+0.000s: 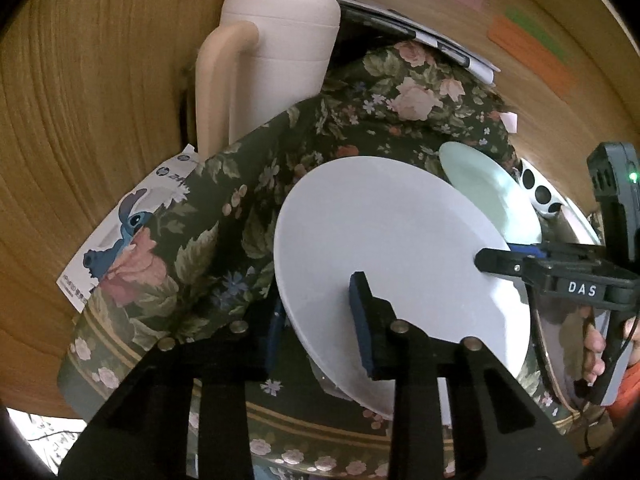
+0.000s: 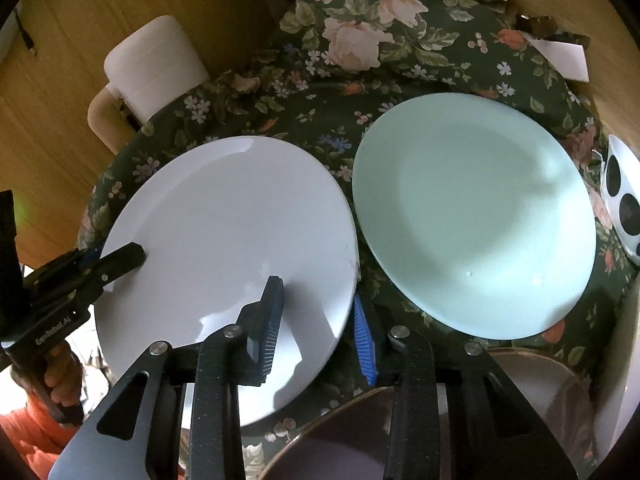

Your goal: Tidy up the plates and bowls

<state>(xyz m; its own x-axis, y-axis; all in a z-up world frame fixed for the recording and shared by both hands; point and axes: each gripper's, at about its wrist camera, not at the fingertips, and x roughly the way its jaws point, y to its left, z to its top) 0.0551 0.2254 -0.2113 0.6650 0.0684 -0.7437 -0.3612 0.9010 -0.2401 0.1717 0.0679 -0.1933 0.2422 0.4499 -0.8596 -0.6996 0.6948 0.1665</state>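
Note:
A white plate (image 1: pixel 384 248) (image 2: pixel 224 248) is held tilted above the floral cloth (image 1: pixel 224 216) (image 2: pixel 384 64). My left gripper (image 1: pixel 320 320) is shut on its near rim, one finger on top, one beneath; it also shows in the right wrist view (image 2: pixel 120 258) at the plate's left edge. My right gripper (image 2: pixel 316 316) straddles the plate's right rim and appears closed on it; in the left wrist view (image 1: pixel 496 260) it grips the plate's right edge. A pale green plate (image 2: pixel 472 216) (image 1: pixel 488 188) lies flat to the right.
A cream jug (image 1: pixel 276 52) (image 2: pixel 148 60) stands at the back left. A dish with black dots (image 2: pixel 624 204) (image 1: pixel 540 192) sits at far right. A dark dish (image 2: pixel 344 444) and a pale dish (image 2: pixel 552 392) lie below my right gripper. Papers lie at the back.

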